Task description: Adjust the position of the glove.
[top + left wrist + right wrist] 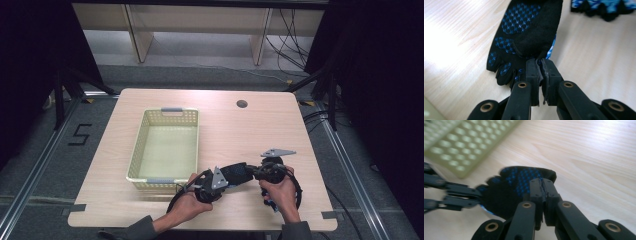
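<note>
A black glove with blue grip dots lies stretched between my two grippers near the table's front edge. The left gripper is shut on the glove's lower edge, close to its short fingers. From the other side, the right gripper pinches the glove at its cuff end. In the high view the left gripper and the right gripper point toward each other. In the right gripper view the left gripper enters from the left and meets the glove.
A pale green perforated basket stands left of the hands; its wall shows in the right gripper view. A second blue and black glove lies further off on the wooden table. A cable hole sits near the far edge.
</note>
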{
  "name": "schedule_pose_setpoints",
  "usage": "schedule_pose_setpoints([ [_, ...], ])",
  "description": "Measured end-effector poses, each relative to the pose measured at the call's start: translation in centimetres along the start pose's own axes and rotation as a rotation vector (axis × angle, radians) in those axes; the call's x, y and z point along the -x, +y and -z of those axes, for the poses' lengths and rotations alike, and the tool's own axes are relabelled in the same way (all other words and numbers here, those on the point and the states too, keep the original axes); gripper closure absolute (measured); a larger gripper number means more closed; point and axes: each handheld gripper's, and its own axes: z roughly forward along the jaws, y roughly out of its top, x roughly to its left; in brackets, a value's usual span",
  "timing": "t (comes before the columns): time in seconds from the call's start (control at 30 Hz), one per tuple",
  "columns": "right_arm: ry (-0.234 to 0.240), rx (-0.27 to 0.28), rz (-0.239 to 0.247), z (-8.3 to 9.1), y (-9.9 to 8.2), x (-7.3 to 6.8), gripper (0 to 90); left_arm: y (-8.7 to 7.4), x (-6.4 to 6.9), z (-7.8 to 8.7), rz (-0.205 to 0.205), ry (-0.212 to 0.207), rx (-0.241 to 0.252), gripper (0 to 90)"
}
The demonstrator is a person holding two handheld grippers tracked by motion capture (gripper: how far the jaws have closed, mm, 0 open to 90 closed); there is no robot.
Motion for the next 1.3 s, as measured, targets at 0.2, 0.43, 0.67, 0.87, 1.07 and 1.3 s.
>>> schedule_pose_setpoints([
  [0.2, 0.032, 0.007, -0.002, 1.6, -1.7, -2.4, 88.7, -1.4, 0.8, 2.0, -0.021, -0.052, 0.022, 84.1],
  [0.43, 0.056, -0.006, 0.002, 2.2, -3.9, -4.7, 88.7, -3.2, 1.9, 2.6, -0.030, -0.094, 0.009, 84.6],
  [0.67, 0.017, -0.055, 0.025, 1.7, -5.0, -4.2, 87.9, -3.6, 2.2, 2.0, -0.035, -0.116, -0.004, 83.6],
  [0.87, -0.015, -0.100, 0.009, 1.1, -5.6, -3.7, 84.8, -3.8, 2.4, 1.7, -0.032, -0.113, 0.009, 81.2],
  [1.07, 0.003, -0.083, -0.005, 0.9, -5.8, -3.1, 78.1, -3.8, 2.4, 1.7, -0.027, -0.122, 0.002, 73.3],
  [1.3, -0.077, 0.012, 0.010, 3.7, -4.7, -2.0, 63.2, -3.8, 2.3, 2.9, 0.005, -0.139, 0.043, 57.0],
])
